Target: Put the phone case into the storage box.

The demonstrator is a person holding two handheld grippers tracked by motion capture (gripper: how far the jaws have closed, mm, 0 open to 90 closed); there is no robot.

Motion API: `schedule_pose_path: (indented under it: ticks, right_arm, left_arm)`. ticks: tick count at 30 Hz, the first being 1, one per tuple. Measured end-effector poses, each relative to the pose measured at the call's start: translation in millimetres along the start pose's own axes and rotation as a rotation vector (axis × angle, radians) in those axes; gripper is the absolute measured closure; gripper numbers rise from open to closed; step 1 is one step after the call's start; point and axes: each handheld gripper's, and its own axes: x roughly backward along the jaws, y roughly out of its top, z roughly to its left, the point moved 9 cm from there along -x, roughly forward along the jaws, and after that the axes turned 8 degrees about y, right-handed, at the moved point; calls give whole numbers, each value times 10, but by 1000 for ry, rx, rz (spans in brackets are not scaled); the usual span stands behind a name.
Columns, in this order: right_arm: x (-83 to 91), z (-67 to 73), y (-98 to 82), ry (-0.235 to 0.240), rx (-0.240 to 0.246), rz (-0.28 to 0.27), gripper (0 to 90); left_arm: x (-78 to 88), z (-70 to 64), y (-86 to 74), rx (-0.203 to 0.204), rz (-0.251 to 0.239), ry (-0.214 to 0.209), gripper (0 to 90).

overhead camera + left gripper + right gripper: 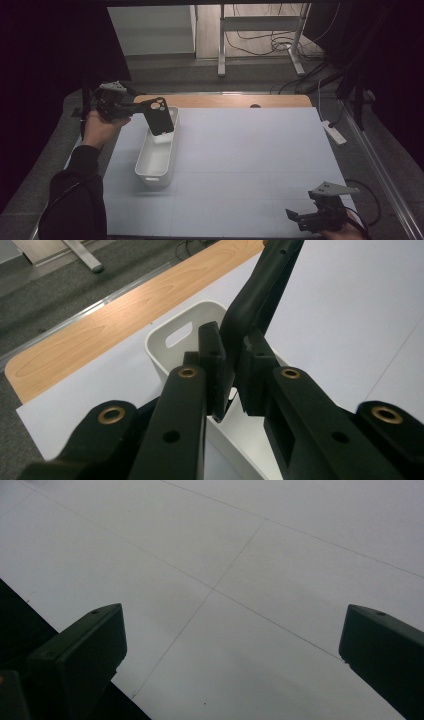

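The left gripper is clamped on what looks like a black phone case, which hangs just above the white bin. The right gripper stands apart over the bare white surface, well away from them.

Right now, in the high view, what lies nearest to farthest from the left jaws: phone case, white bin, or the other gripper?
1. Phone case: gripped by the left gripper.
2. White bin: just below.
3. Right gripper: far, bottom right.

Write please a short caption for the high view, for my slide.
Left hand-held gripper holds a black phone case above the white bin.
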Motion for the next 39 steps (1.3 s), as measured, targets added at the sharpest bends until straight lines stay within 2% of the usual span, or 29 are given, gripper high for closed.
schedule_pose_path:
  ticks: [13, 26, 39]
  right_arm:
    - [1, 1, -2, 5, -3, 1, 0]
    - [-1, 4, -3, 8, -2, 2, 0]
    - [2, 1, -4, 10, -6, 1, 0]
  left_arm:
    - [-228, 81, 46, -1, 10, 10, 822]
    - [-412, 155, 13, -3, 14, 25, 821]
    - [-575, 202, 57, -17, 3, 67, 822]
